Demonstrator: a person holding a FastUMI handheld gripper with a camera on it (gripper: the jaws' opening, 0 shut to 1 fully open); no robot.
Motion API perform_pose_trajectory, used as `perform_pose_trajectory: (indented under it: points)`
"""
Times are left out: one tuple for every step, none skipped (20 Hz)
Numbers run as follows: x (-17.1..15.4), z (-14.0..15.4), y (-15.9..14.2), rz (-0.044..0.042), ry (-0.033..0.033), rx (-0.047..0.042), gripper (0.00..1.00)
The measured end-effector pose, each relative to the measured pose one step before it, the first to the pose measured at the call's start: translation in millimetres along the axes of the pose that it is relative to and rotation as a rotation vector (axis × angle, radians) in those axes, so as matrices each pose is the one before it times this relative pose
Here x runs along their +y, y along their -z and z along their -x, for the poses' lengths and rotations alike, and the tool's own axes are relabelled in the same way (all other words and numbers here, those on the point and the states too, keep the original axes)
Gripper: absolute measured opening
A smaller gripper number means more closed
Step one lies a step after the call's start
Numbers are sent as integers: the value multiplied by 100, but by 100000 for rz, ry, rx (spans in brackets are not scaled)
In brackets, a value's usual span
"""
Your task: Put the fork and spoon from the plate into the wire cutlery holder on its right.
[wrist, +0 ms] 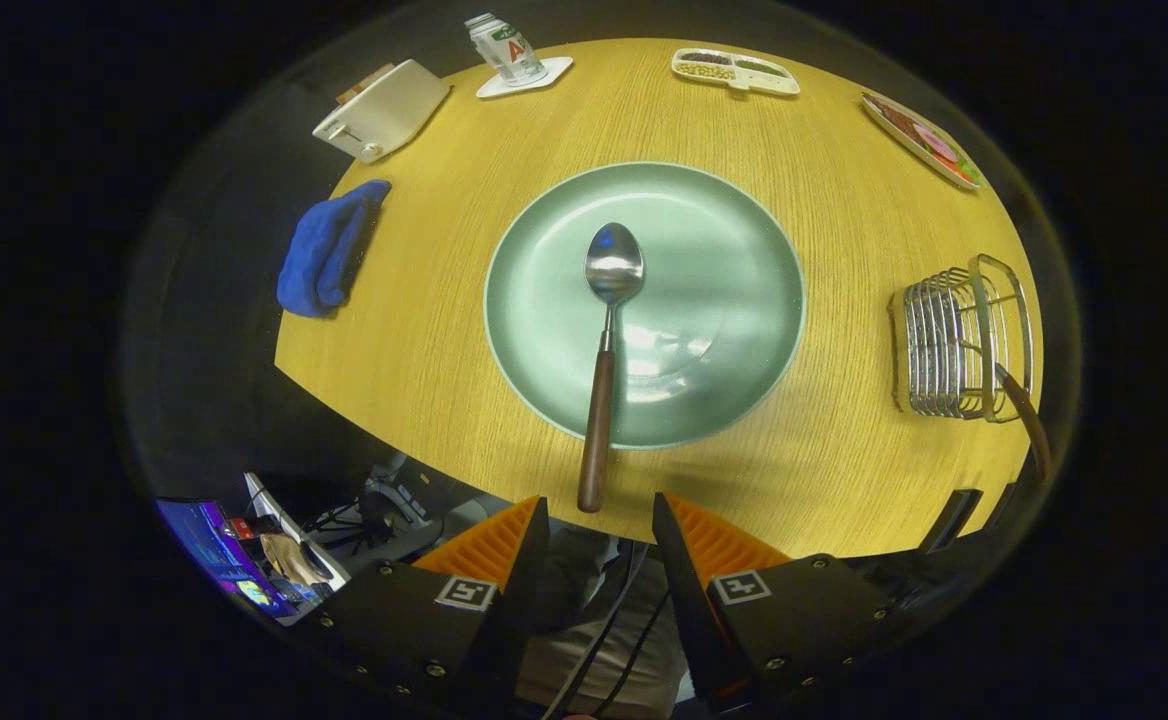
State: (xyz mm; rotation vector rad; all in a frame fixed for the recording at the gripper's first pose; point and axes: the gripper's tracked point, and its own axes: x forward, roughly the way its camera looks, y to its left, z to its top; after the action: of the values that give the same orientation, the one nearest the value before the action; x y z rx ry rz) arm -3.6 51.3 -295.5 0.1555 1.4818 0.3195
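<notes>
A wood-handled spoon (604, 340) lies bowl-up on the green plate (724, 300), handle overhanging the rim. The wire holder (954, 345) stands right, perhaps holding the fork (1026, 415).

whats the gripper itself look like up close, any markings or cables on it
The gripper has two wedge-shaped fingers with ribbed inner faces, set on black blocky bodies studded with small screws. Each body carries a square black-and-white tag marker. Dark cables run down between the fingers. The fingers stand apart, nothing between them.
</notes>
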Motion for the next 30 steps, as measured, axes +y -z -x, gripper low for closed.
perform_pose_trajectory:
  points:
    - [51,-455,-62,123,328,666,64]
    - [-106,-411,-50,-182,602,634,64]
    - [-14,-506,52,-253,404,908,64]
    - [83,-299,-33,-519,-463,589,64]
    - [184,-309,58,-583,-457,541,64]
    - [104,-199,21,-173,-405,622,64]
    - [48,-278,-26,76,-154,412,64]
    - [-14,-216,-57,16,220,345,64]
    - [122,-202,-32,138,5,393,64]
    - [33,-148,-23,6,-147,208,64]
    - [40,-72,-60,422,-121,-191,64]
    - [305,196,-314,-101,-1888,-839,64]
    - [-115,-597,348,807,1318,491,55]
    - [-190,-150,415,2181,838,900,47]
    - [-250,398,126,2923,900,-557,47]
    - [-901,847,-1869,-1522,2906,-3087,47]
    - [-313,-1883,1514,1989,1239,308,11]
    - [158,280,130,-374,-1484,-368,11]
    - [444,882,-15,-501,-1293,-584,11]
    - [-103,298,-198,1288,94,-712,11]
    - [-153,379,-270,2267,357,-2033,11]
    - [-129,392,-370,1666,475,-2769,11]
    - [-47,694,-310,2380,-281,-2830,11]
    - [22,583,-28,2644,601,-1114,11]
    - [-278,725,-595,1540,812,-2623,11]
    - [-301,368,-417,-457,124,-3783,11]
    - [-657,-663,314,1587,2160,2310,1]
    - [153,335,-260,-1664,-1821,-1587,1]
    - [150,61,196,-290,-563,1386,1]
    - [66,412,144,-147,-910,-98,1]
